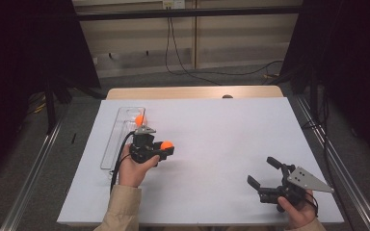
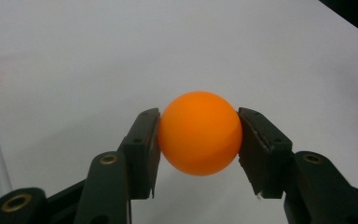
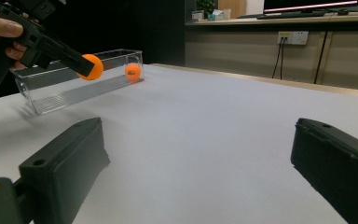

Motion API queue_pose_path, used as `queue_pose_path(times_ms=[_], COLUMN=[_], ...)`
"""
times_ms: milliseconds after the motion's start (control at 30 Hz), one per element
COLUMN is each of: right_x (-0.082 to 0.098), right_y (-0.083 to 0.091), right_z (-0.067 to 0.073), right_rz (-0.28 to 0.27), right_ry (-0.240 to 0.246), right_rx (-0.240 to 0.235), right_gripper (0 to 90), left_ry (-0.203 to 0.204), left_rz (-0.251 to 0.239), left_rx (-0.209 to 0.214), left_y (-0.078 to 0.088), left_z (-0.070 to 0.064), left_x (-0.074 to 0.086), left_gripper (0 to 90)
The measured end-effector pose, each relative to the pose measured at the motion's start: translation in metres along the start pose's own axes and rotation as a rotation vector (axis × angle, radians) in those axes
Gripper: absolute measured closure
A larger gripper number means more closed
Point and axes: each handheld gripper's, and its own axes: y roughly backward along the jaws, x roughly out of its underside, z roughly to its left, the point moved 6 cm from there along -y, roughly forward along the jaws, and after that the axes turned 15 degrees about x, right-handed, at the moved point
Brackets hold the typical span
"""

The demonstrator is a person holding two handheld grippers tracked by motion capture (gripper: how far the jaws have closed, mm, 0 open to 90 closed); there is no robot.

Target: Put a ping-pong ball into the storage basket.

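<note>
**Orange ball in the jaws, clear tray waiting**

Orange and smooth, the held ball (image 2: 199, 133) sits squarely between the two black pads of the left gripper (image 1: 163, 150), pinched at its widest line on both sides — the jaws are closed onto it and nothing else. In the high view it hangs just above the white table (image 1: 212, 144), a little to the right of the clear tray (image 1: 120, 139) and near the tray's middle stretch.

The step in hand looks like carrying this ball across to the tray. To do it well, I would keep the squeeze steady, since a round, slick ball can squirt out if the pads slide off its middle. Bring it over the near wall with the ball clear of the rim, lower it close to the tray floor, and only then ease the jaws apart, so it settles rather than bounces or rolls along the channel.

The tray is a long, narrow, see-through box lying along the table's left edge. One second ball (image 1: 139, 120), also orange, rests inside near its far end — the rest of the channel looks free.

The right gripper (image 1: 266, 173) rests low at the table's near right corner, jaws spread wide with nothing between them, well apart from the work.
</note>
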Motion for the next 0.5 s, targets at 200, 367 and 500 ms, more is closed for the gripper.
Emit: queue_pose_path(times_ms=[200, 367, 500], right_x=[-0.0001, -0.0001, -0.0001], right_y=[0.0, 0.0, 0.0], right_z=[-0.0002, -0.0001, 0.0], right_rz=[-0.001, -0.001, -0.001], right_ry=[0.001, 0.001, 0.001], right_rx=[0.0, 0.0, 0.0], right_gripper=[2.4, 2.4, 2.4], left_ry=[0.008, 0.006, 0.009], left_rz=[-0.01, 0.001, -0.001], left_rx=[-0.004, -0.003, -0.003], left_y=[0.0029, 0.0054, 0.0069], left_z=[0.0016, 0.0024, 0.0025], left_x=[-0.0006, -0.0006, -0.0008], left_gripper=[50.8, 50.8, 50.7])
